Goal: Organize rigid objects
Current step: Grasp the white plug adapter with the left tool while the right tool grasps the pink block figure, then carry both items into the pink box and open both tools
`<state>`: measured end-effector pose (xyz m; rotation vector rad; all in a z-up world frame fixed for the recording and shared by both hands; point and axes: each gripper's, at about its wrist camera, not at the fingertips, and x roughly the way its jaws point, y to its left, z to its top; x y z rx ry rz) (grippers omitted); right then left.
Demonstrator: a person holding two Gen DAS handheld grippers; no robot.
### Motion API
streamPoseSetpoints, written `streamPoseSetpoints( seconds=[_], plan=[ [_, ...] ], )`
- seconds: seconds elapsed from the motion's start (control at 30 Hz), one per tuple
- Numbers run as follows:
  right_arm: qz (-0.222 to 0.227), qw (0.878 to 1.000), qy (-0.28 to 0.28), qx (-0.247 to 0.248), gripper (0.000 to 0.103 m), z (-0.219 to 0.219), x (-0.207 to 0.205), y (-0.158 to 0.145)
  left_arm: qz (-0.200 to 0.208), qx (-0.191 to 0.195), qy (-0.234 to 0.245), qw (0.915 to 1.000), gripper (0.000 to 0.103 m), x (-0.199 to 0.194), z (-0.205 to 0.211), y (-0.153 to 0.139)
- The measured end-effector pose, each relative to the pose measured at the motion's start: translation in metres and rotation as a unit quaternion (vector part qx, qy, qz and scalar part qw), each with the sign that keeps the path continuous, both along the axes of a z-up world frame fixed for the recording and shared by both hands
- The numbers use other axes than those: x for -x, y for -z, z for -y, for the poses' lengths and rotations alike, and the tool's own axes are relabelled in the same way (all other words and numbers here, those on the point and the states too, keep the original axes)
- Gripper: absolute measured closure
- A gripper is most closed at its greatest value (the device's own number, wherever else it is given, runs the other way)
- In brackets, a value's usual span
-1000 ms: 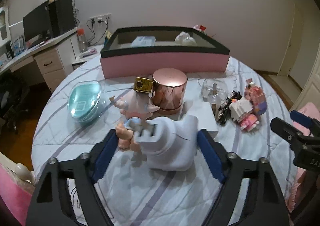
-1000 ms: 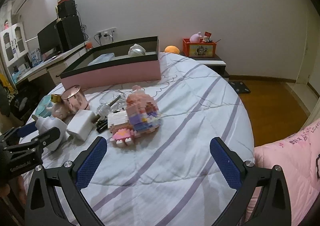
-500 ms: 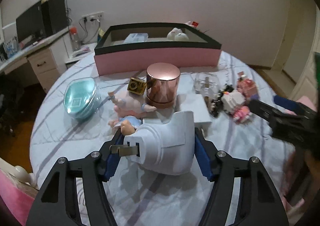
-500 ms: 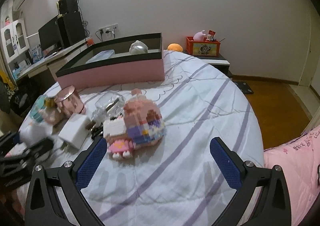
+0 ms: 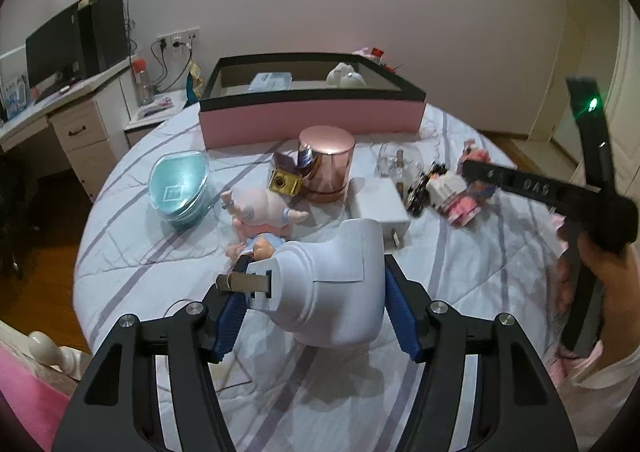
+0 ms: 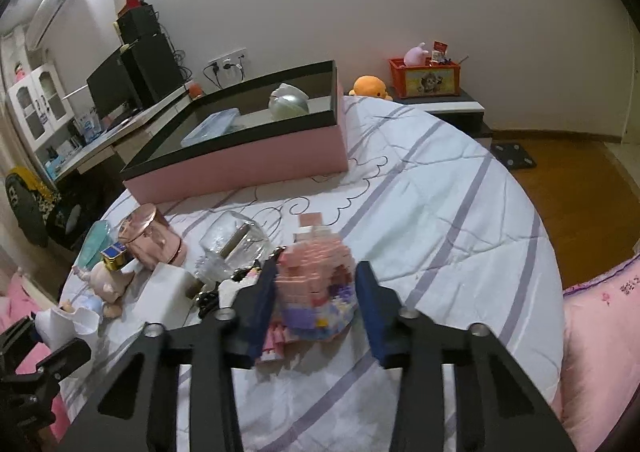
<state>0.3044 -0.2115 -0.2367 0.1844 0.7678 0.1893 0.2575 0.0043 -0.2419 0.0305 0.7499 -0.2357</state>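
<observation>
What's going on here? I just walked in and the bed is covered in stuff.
A person is tidying toys and gadgets with handheld tongs. The left tongs are clamped on a white plug adapter. The right tongs have just been closing around a pink block figure; whether both pads press it is unclear. The pink box behind already holds a couple of items.

Right gripper (image 6: 316, 292) jaws have just closed around the brick figure (image 6: 316, 288).

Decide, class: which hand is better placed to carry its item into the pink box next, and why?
Left, probably. The left gripper already clamps the white plug adapter, with the pink box straight ahead. The right gripper, jaws just closing, only straddles the block figure on the bed.
</observation>
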Motion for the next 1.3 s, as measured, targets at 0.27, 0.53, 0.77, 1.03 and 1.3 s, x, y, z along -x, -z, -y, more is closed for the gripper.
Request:
streamPoseSetpoints(
  seconds=[0.27, 0.53, 0.77, 1.03, 1.3],
  plan=[
    [0.007, 1.0, -0.003, 0.02, 0.076, -0.003, 0.015, -0.005, 0.008, 0.013, -0.004, 0.9999, 0.04, 0.006, -0.004, -0.008],
    [0.023, 0.999, -0.014, 0.025, 0.076, -0.009, 0.025, -0.021, 0.022, 0.016, 0.007, 0.9996, 0.04, -0.005, 0.005, -0.021],
    [0.048, 0.998, -0.037, 0.033, 0.076, -0.021, 0.02, -0.044, 0.045, 0.011, 0.019, 0.9987, 0.04, -0.035, 0.014, -0.047],
    [0.086, 0.993, -0.058, 0.055, 0.076, -0.041, -0.029, -0.089, 0.069, -0.013, 0.013, 0.9975, 0.04, -0.115, 0.018, -0.09],
    [0.069, 0.993, -0.088, 0.05, 0.076, -0.07, -0.131, -0.111, 0.038, -0.054, 0.008, 0.9978, 0.04, -0.231, 0.016, -0.104]
  ],
)
